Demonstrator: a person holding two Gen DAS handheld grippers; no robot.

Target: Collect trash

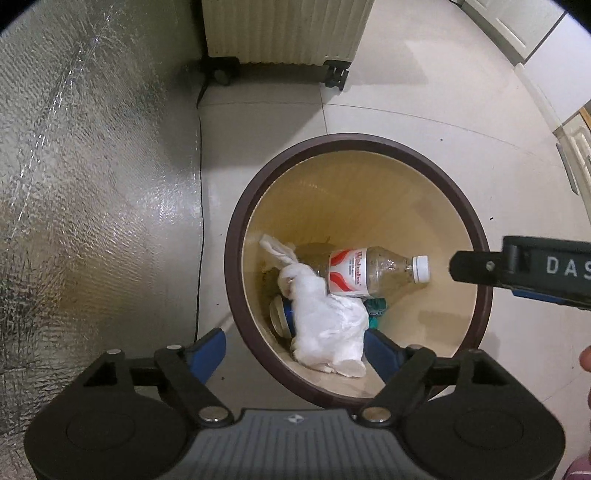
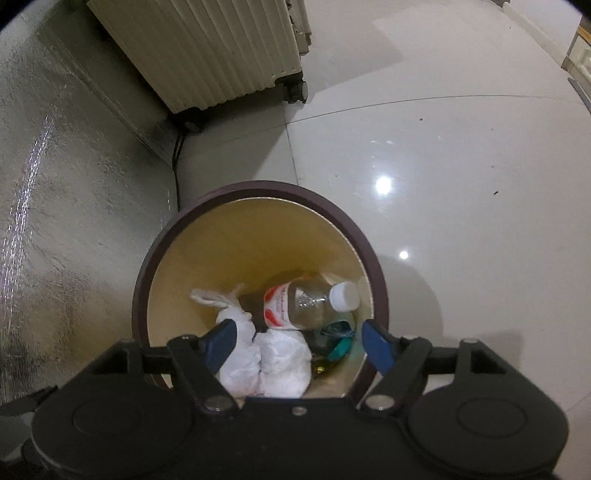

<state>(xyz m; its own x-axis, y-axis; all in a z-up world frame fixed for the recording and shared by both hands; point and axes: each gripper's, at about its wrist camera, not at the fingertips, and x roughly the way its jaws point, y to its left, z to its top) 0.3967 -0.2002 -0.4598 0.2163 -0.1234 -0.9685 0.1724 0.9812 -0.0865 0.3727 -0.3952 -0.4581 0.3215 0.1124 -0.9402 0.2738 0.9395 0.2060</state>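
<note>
Both grippers hang over a round bin with a brown rim and cream inside, standing on the tiled floor near a ribbed cream suitcase; left gripper and right gripper each have blue-tipped fingers spread wide, holding nothing. In the bin lie a clear bottle with white cap and red-and-white label (writing too blurred to read), a knotted white bag, a can and a teal wrapper. The right gripper's side reads "DAS".
</note>
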